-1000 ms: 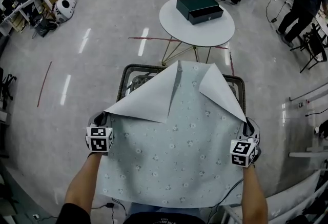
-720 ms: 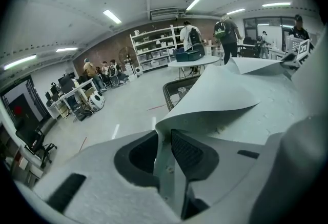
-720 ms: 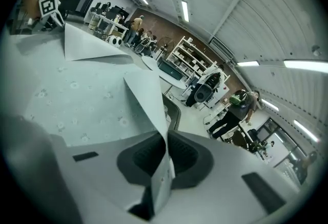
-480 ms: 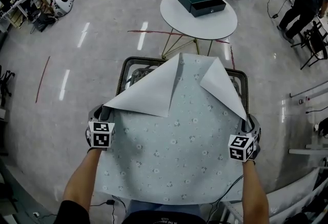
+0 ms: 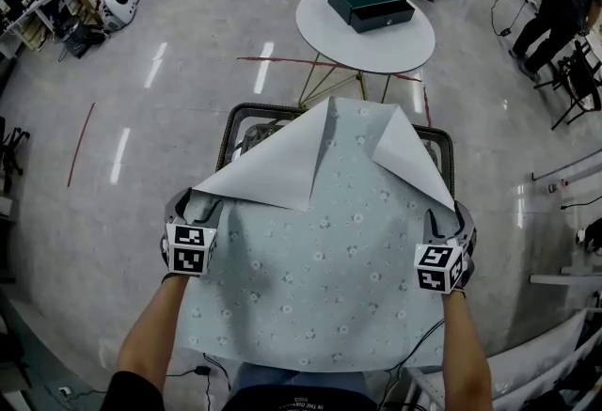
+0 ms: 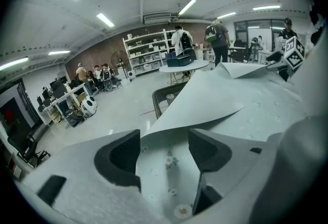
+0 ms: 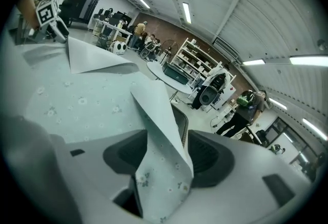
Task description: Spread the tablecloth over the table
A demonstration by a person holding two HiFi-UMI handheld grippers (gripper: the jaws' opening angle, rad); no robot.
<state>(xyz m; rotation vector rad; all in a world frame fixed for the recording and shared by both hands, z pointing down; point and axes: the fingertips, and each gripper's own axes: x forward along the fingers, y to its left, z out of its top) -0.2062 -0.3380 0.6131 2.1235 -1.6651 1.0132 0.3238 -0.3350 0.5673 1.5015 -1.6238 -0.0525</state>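
Fingers (image 6: 118,159) of the left gripper (image 6: 164,152) and right gripper (image 7: 165,159) have just spread; floral tablecloth (image 5: 320,277) edges lie loose between them.

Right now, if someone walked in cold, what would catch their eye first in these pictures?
The flowered tablecloth fills the middle of the head view, over the dark-framed table, with both far corners folded back, plain underside up. The left gripper and right gripper sit at its side edges; their jaws have just been opening, and the cloth lies loose between them. Beyond stands a round white table with a dark green box.
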